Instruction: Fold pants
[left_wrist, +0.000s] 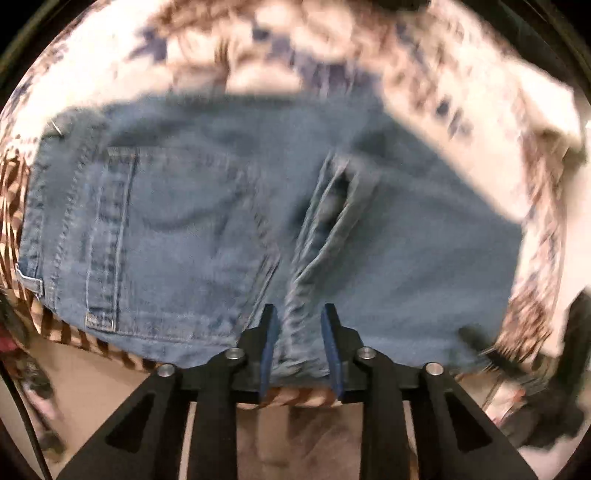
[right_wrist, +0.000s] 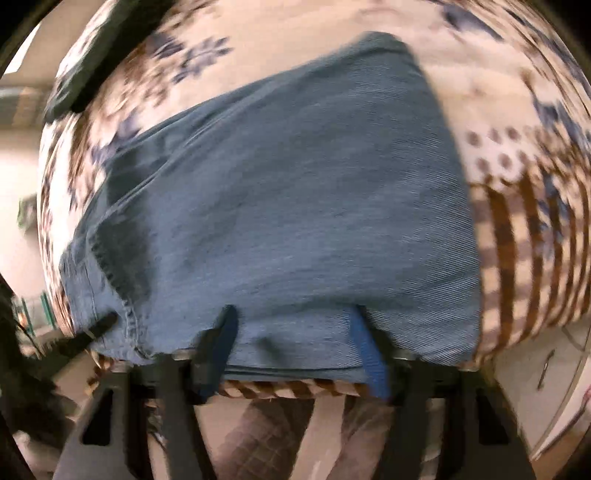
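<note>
Pants lie on a patterned cloth; left gripper narrowly straddles a ridge, right gripper unclear.

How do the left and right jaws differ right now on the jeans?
Left gripper: jaws stand narrow, around a raised seam ridge of the jeans. Right gripper: jaws stand wide, straddling a plain folded edge. Both sit at the jeans' near edge.

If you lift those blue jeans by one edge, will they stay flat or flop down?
The jeans would probably flop: the denim already creases and bunches near the seam. Stacked layers suggest some weight. The weave looks rough, so likely not slippery.
</note>
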